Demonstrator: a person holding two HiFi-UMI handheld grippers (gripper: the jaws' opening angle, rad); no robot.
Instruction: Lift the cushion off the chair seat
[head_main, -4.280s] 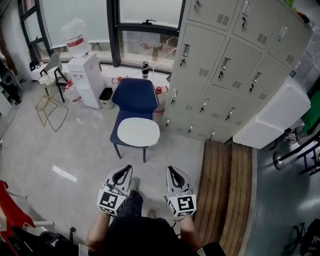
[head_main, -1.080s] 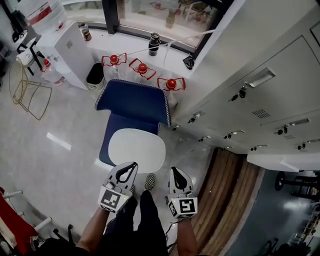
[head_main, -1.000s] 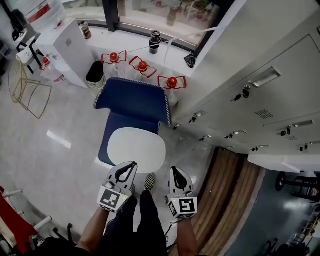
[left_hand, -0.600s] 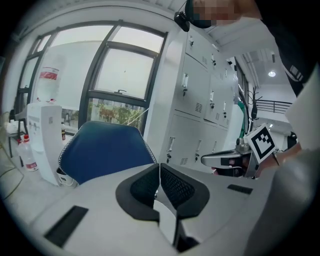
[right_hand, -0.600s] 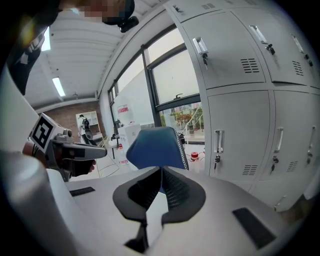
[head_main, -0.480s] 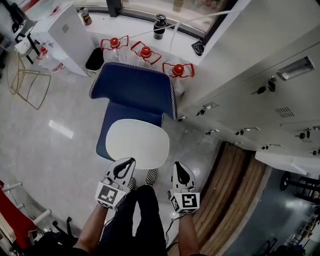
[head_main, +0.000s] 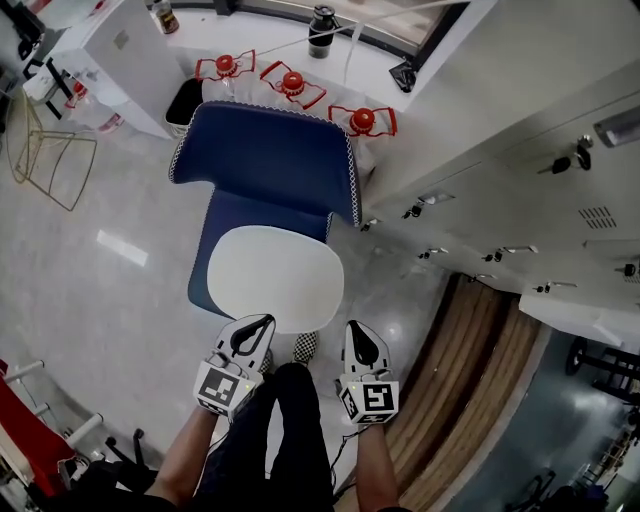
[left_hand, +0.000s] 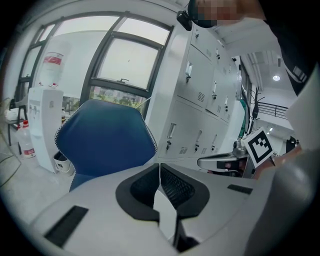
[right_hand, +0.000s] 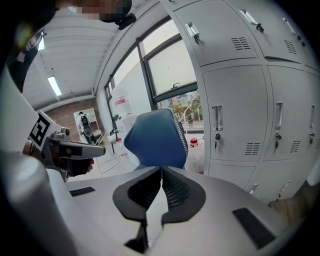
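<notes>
Hovering near one cushion (head_main: 275, 278) on one chair (head_main: 265, 165), the left tongs (head_main: 263, 323) and right tongs (head_main: 353, 327) are both closed, empty.

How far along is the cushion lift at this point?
Done: nothing yet; the white cushion lies flat on the seat of the blue chair. In hand: the left gripper and right gripper, both shut and empty, are near its front edge. Left: open the jaws, grip the cushion, raise it off.

Left gripper (head_main: 262, 324) and right gripper (head_main: 352, 328) held side by side, apart, both pointing forward and tilted slightly down. Jaws on both closed tip to tip, nothing between them.
</notes>
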